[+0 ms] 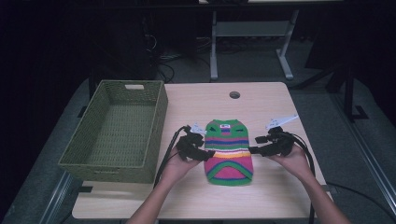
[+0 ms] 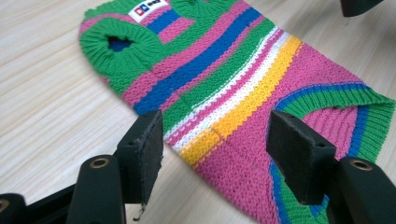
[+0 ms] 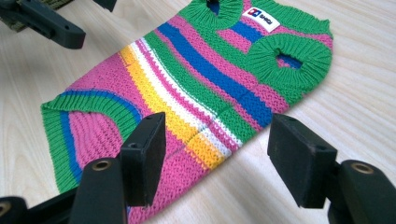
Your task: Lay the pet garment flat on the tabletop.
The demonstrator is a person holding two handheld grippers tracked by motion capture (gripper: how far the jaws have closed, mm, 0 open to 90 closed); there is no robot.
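We have the striped knit sweater [image 1: 229,151] lying flat on the table [image 1: 271,100], nothing folded or lifted yet; our left gripper [image 1: 207,154] and right gripper [image 1: 255,150] gape at its side edges, green basket [image 1: 154,114] unfilled

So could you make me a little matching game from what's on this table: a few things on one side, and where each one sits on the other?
Things:
1. woven basket
2. striped knitted sweater
3. left gripper
4. round hole in the tabletop

Places:
A. near the table's far edge
B. flat on the table between the two grippers
C. on the table's left side
D. at the sweater's left edge, jaws apart

Pairs: 1-C, 2-B, 3-D, 4-A
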